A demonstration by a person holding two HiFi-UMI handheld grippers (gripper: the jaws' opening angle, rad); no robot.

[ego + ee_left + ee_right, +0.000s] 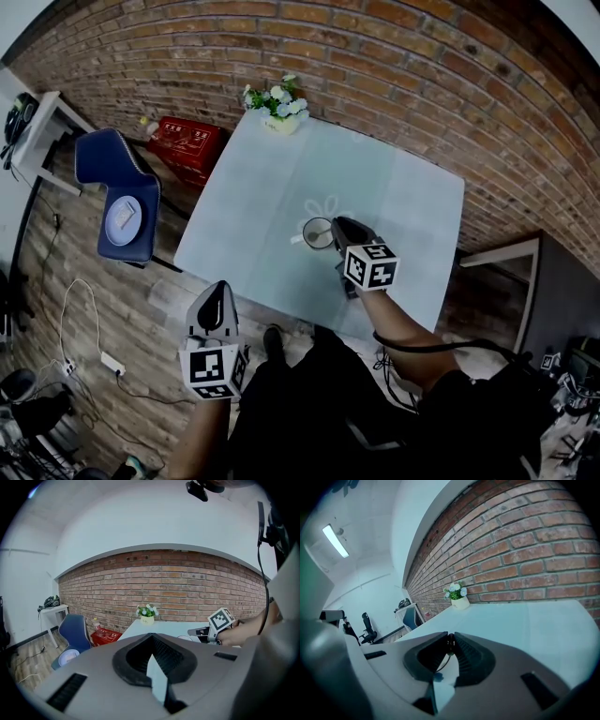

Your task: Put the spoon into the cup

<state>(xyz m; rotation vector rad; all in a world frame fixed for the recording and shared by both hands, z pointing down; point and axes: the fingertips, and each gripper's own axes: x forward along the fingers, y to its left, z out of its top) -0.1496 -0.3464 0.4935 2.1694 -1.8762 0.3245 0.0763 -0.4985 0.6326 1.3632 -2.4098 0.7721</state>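
Wall: red brick wall (394, 56) behind the surface, white plaster above it.
Floor: wood-plank floor (56, 309), with a white power strip (111, 363) and cables.
Furniture: pale square surface (412, 206); beside its left edge a blue chair (117, 192), a red crate (187, 145) and a white side table (42, 131).
Light: ceiling strip lamp (335, 541), lit.

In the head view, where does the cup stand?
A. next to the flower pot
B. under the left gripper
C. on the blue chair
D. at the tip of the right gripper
D: the cup stands on the table at the tip of the right gripper, well apart from the flower pot and the left gripper.
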